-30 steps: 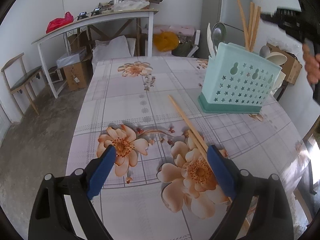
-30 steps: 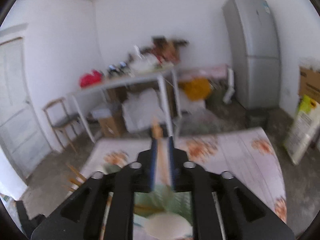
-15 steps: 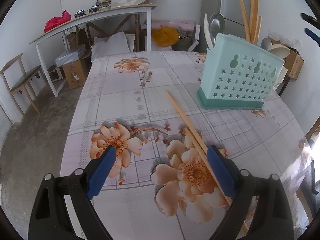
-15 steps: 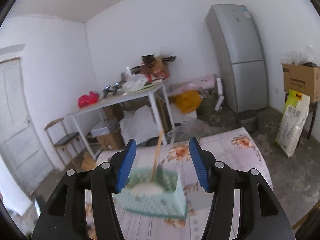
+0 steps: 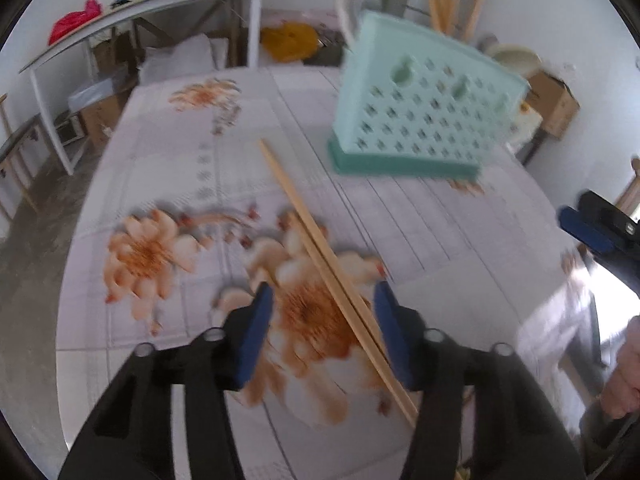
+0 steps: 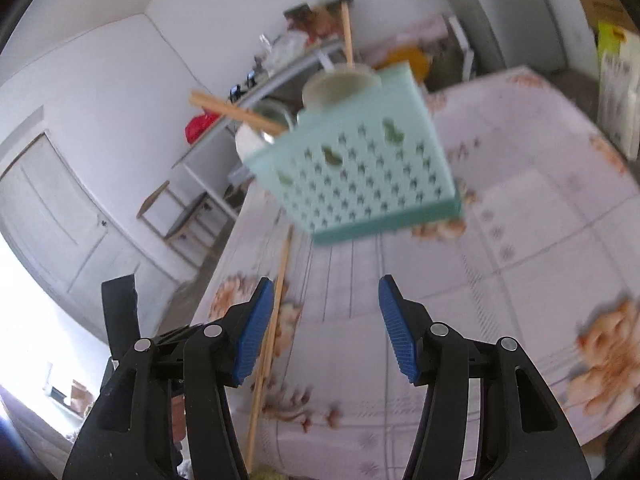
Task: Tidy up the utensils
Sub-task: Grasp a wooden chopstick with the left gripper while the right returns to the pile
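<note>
A pair of wooden chopsticks (image 5: 320, 256) lies on the floral tablecloth (image 5: 180, 168), running between the pads of my left gripper (image 5: 322, 300), which is open around them, jaws narrower than before. A mint perforated utensil holder (image 5: 424, 120) with chopsticks, spoons and a ladle stands beyond. My right gripper (image 6: 326, 300) is open and empty, above the table, facing the holder (image 6: 360, 176); the lying chopsticks (image 6: 272, 320) pass by its left finger. It also shows in the left wrist view (image 5: 592, 228) at the right edge.
The table's right edge (image 5: 576, 280) drops off near the right gripper. A white side table (image 5: 140, 20) with clutter, cardboard boxes (image 5: 556, 96), a chair (image 6: 176, 216) and a door (image 6: 48, 216) stand around the room.
My left gripper moved forward over the lying chopsticks and its jaws narrowed around them. My right gripper opened, let go of a chopstick into the holder, and dropped low over the table.
</note>
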### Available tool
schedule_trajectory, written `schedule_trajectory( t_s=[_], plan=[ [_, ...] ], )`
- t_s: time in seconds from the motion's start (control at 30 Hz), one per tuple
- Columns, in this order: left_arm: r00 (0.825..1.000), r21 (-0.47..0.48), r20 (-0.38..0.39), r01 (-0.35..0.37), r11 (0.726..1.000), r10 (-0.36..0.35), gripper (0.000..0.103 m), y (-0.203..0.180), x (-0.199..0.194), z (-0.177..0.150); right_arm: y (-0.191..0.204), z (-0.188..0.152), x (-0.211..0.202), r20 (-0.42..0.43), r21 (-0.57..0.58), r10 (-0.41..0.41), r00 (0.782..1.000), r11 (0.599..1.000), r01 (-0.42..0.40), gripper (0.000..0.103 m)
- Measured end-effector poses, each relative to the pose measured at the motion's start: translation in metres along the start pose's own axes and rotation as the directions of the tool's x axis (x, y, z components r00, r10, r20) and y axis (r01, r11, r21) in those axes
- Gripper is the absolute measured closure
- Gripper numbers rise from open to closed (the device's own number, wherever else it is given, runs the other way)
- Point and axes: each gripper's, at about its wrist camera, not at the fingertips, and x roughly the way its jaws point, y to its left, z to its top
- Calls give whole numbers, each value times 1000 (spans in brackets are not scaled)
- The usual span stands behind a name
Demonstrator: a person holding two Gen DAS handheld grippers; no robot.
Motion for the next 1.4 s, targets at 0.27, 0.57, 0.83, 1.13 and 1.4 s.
schedule_trajectory(
  t_s=[0.27, 0.57, 0.83, 1.13, 1.4],
  plan=[
    [995, 42, -85, 55, 998, -52, 65, -20, -7, -23, 8, 2, 2, 4, -26, 28, 1000, 999, -28, 50],
    [994, 110, -109, -13, 994, 25, 75, -21, -11, -32, -14, -9, -11, 13, 28, 37, 999, 999, -37, 50],
    [990, 74, -110, -78, 994, 85, 75, 3, -4, -16, -15, -11, -18, 22, 33, 44, 999, 998, -45, 50],
    [988, 96, -118, -92, 991, 103, 75, 8, 19, 14, -10, -14, -23, 30, 19, 46, 998, 999, -47, 50],
    [989, 71, -84, -117, 991, 123, 86, 16, 37, 36, -6, -18, -16, 7, 12, 36, 999, 999, -36, 50]
  ],
)
